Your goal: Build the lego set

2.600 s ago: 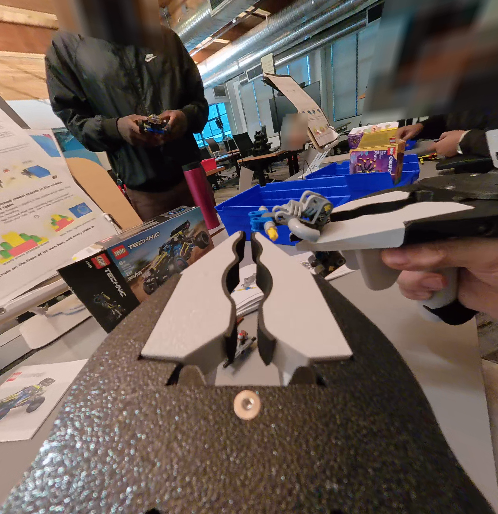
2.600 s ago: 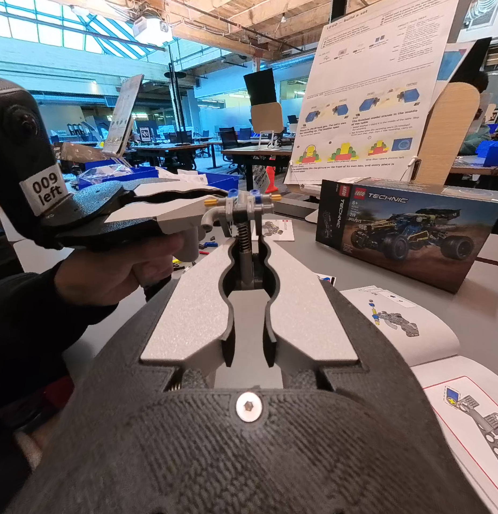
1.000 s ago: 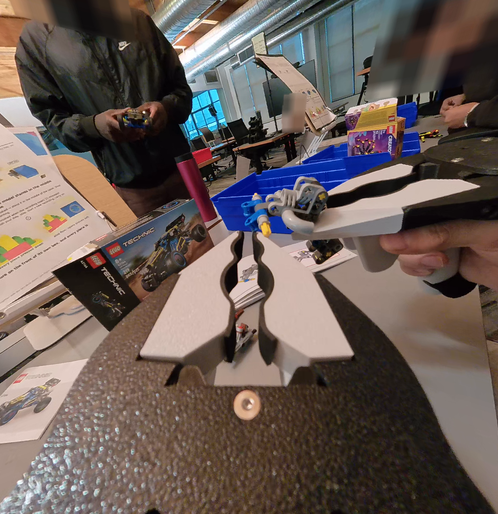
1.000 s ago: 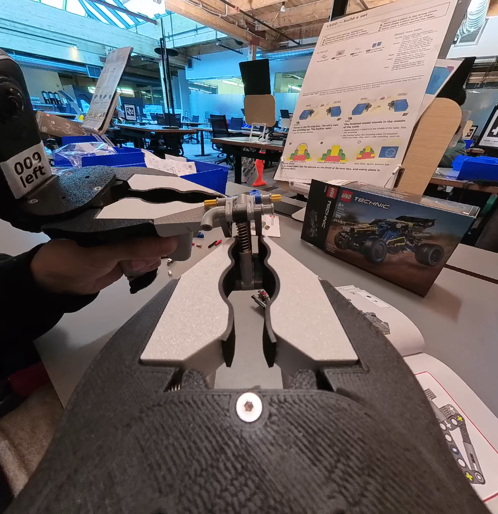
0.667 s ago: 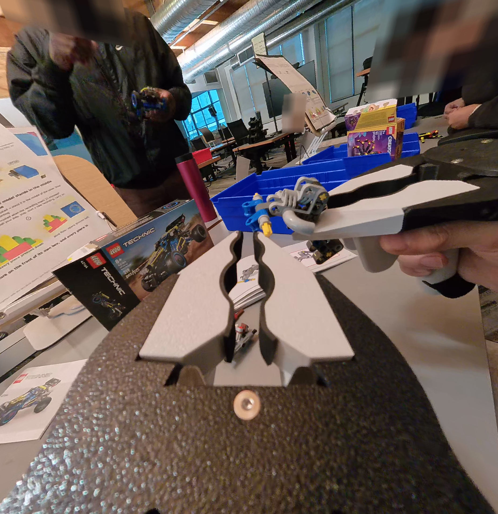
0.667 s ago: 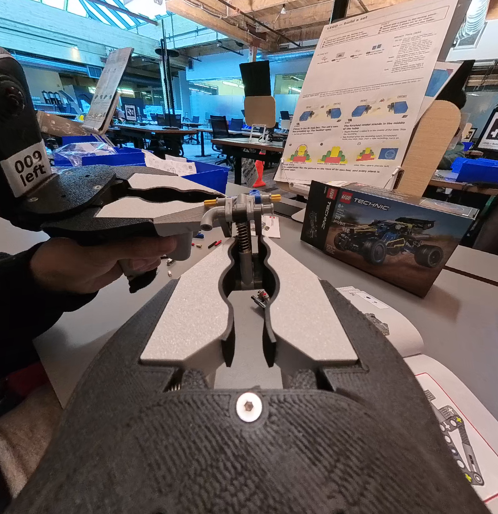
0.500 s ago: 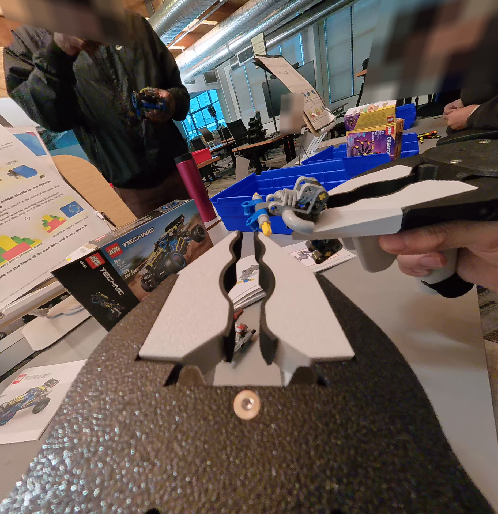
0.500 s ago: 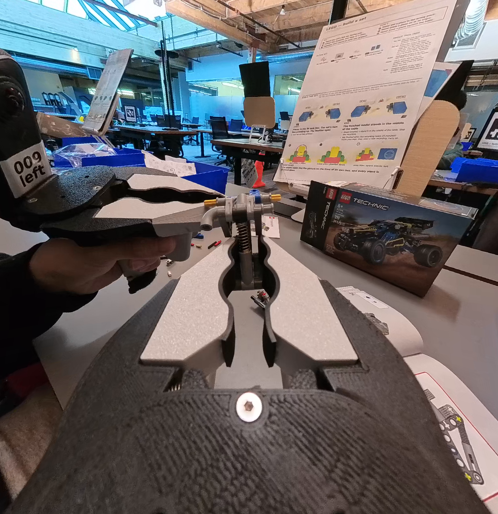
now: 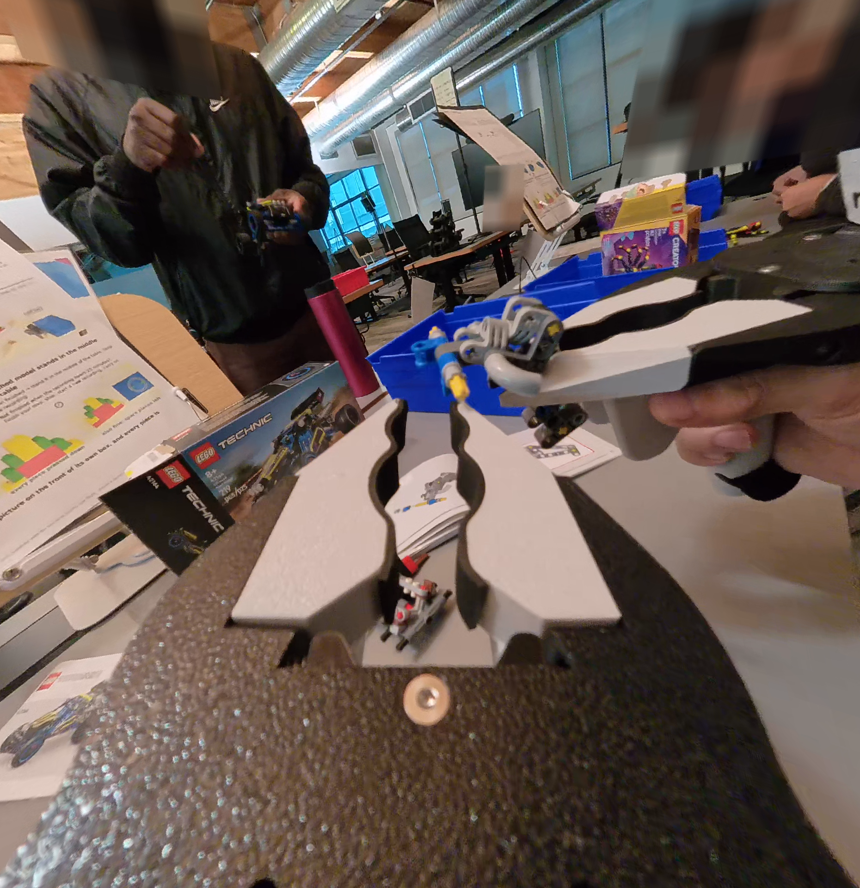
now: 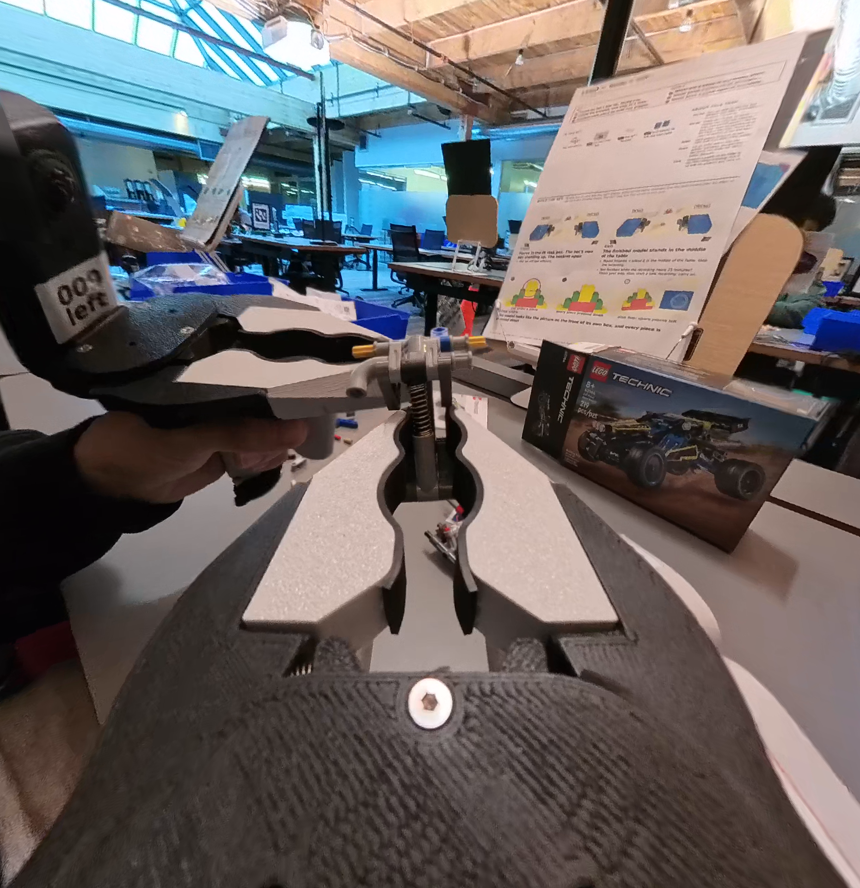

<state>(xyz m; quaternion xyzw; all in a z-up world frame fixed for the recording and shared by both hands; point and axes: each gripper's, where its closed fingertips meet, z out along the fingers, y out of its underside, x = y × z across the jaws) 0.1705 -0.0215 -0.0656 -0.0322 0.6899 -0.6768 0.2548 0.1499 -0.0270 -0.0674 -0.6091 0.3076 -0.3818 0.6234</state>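
My right gripper is shut on a Lego assembly: a grey shock absorber with a spring, topped by grey beams with yellow and blue pins. It holds the assembly above the table. In the left wrist view the right gripper comes in from the right with the assembly. My left gripper has its jaws slightly apart with nothing between them. Its tips sit just below the assembly's yellow pin. In the right wrist view the left gripper reaches in from the left. A small grey Lego piece lies on the table.
The set's box stands on the grey table, beside an open instruction booklet. A blue bin and a pink bottle are behind. A poster stands left. A person holds a model car. My two grippers' fingertips are within a few centimetres of each other.
My left gripper's jaws have opened a little. The right gripper still holds the assembly in about the same place. The standing person has raised one hand.
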